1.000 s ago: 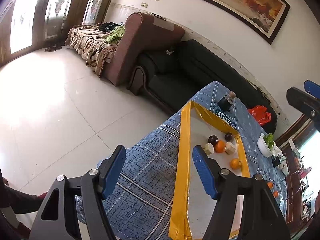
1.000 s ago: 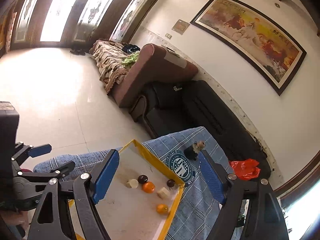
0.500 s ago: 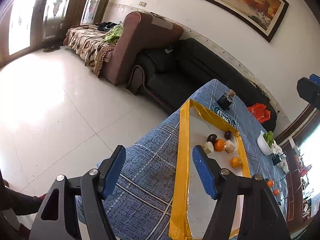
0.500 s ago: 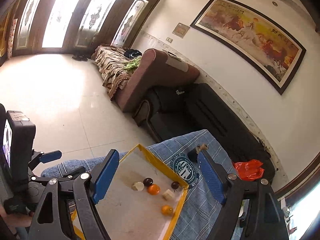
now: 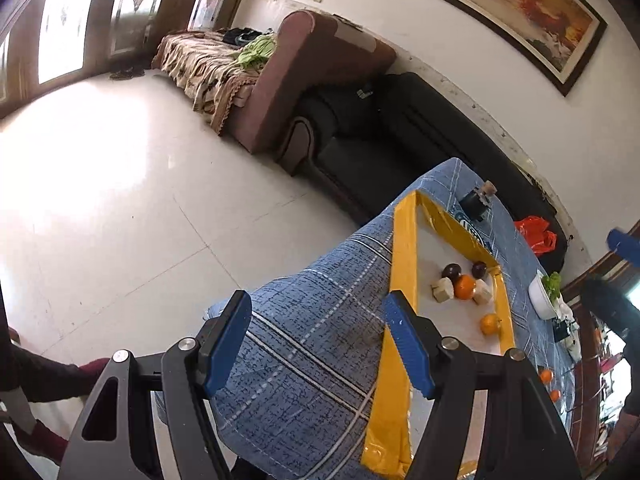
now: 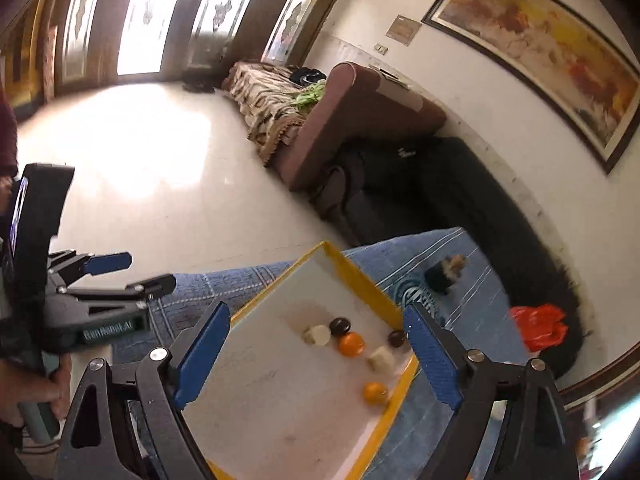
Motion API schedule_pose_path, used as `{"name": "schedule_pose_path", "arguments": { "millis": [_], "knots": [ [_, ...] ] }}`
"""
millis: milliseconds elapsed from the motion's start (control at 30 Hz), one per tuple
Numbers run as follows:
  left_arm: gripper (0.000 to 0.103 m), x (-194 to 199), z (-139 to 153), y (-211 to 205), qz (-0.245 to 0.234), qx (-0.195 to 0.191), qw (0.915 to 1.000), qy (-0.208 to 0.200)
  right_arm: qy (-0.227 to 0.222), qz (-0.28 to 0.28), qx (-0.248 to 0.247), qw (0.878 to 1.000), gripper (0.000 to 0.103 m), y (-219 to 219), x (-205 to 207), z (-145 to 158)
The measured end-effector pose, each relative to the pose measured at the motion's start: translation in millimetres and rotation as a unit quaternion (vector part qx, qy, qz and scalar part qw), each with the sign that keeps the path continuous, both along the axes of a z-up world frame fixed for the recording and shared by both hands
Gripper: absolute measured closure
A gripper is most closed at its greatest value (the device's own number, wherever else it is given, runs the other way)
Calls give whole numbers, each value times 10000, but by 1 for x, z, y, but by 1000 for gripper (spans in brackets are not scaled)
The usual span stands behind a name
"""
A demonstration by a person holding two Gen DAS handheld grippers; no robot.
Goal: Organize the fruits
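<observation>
Hovering with jaws just widened and nothing between them, the right tool (image 6: pixel 316 354) looks down on the fruits (image 6: pixel 351 343) clustered on the yellow-edged board (image 6: pixel 280 412); the left tool (image 5: pixel 318 338), open and empty, sits farther off over the table (image 5: pixel 312 344).

Table (image 6: pixel 472 292), blue plaid cloth. Lying on it: yellow-rimmed white tray (image 6: pixel 280 400), between and ahead of the right gripper's fingers (image 6: pixel 202 354); dark corked bottle (image 6: pixel 444 274), beyond the right-hand finger; white bowl (image 5: pixel 540 300), far right.

Near half of white board (image 6: pixel 280 400) bare — fruits (image 6: pixel 351 344) crowd far corner
</observation>
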State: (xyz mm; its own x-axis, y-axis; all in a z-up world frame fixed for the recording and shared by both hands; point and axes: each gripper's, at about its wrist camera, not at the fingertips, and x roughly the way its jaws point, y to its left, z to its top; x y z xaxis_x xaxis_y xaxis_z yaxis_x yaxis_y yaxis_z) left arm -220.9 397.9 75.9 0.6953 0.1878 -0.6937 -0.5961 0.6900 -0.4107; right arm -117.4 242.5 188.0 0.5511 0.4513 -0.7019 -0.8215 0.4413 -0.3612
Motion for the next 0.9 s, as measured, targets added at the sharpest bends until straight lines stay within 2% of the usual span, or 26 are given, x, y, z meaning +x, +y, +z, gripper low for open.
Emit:
{"name": "schedule_pose_path", "arguments": {
  "millis": [200,300,367,500,567,600,667,700,767,800,900],
  "knots": [
    [34,17,16,-33,-442,245,9987,11,631,-226,329,9972,12,-69,24,-19],
    [34,31,26,-54,-731,383,9966,-13,915,-686,597,9916,13,-116,38,-28],
    [34,44,34,-72,-976,483,9940,-42,1183,-1093,816,9836,14,-151,49,-34],
    [34,78,45,-118,-1599,622,9851,-62,1607,-2023,1209,9585,17,-224,70,-53],
    [34,96,48,-144,-1949,656,9786,-52,1797,-2544,1301,9413,26,-260,81,-65],
    [34,105,48,-157,-2123,669,9749,-30,1895,-2887,1331,9290,29,-283,87,-73],
    [34,121,47,-183,-2439,695,9673,18,2046,-3284,1376,9118,35,-311,93,-81],
    [34,132,46,-202,-2679,703,9609,53,2173,-3527,1439,8987,37,-332,96,-87],
    [34,148,45,-231,-3041,673,9502,85,2274,-3813,1509,8833,40,-360,98,-93],
    [34,154,44,-241,-3155,654,9466,104,2290,-3894,1526,8790,40,-368,99,-94],
    [35,177,34,-284,-3674,502,9283,285,2346,-4142,1562,8654,40,-400,94,-98]
  ]
}}
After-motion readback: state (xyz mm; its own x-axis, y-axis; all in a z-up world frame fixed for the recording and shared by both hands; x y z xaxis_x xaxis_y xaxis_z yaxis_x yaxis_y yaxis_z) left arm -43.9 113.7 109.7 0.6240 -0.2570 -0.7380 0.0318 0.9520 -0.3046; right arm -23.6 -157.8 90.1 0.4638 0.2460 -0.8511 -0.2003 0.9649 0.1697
